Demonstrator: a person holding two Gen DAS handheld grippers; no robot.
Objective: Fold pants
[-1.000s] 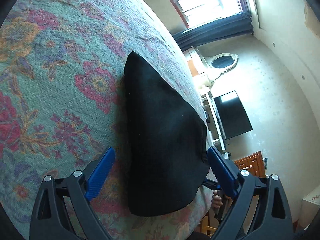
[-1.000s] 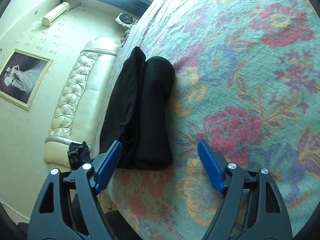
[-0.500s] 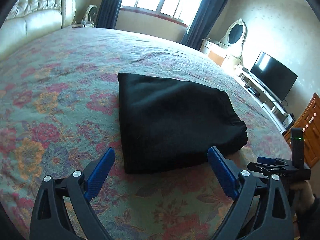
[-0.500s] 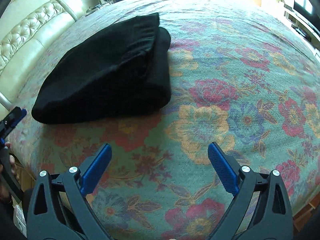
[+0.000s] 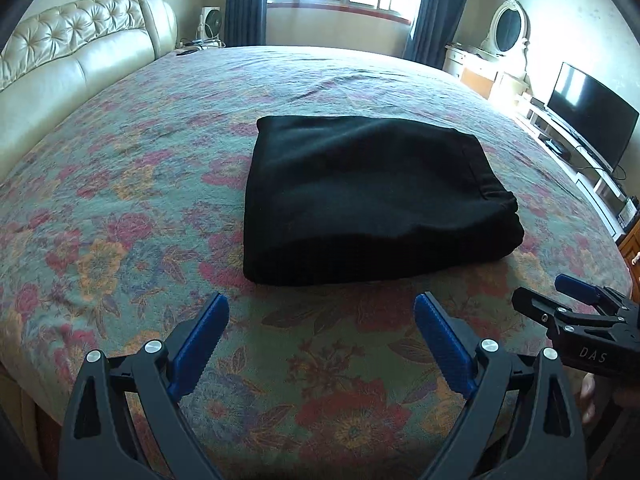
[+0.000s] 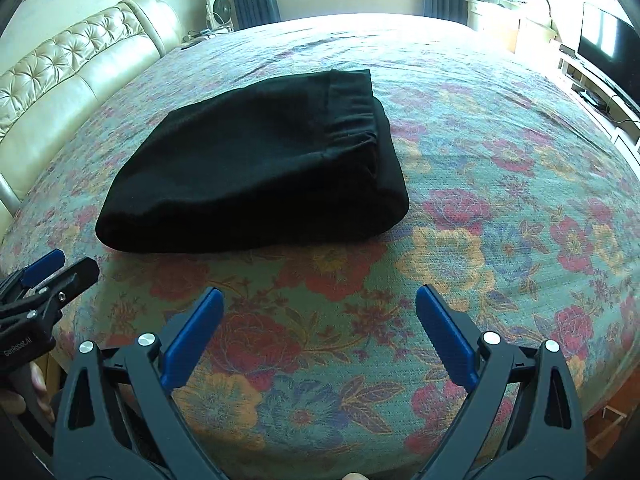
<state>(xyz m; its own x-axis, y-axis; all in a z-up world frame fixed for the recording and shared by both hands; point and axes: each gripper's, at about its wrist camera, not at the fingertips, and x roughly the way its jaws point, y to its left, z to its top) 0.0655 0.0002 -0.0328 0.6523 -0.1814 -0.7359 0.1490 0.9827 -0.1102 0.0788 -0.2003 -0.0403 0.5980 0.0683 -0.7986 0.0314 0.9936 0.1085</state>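
The black pants [image 5: 368, 196] lie folded into a thick bundle on the floral bedspread [image 5: 120, 208], at 12 o'clock from both tongs. The left gripper [image 5: 320, 336] and right gripper [image 6: 320, 328] hover short of it, jaws spread wide, both empty.

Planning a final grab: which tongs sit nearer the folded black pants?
Left, narrowly. The left tongs face the pants squarely, just short of their near edge; the right tongs, whose empty jaws have just been opening, sit off the waistband corner.
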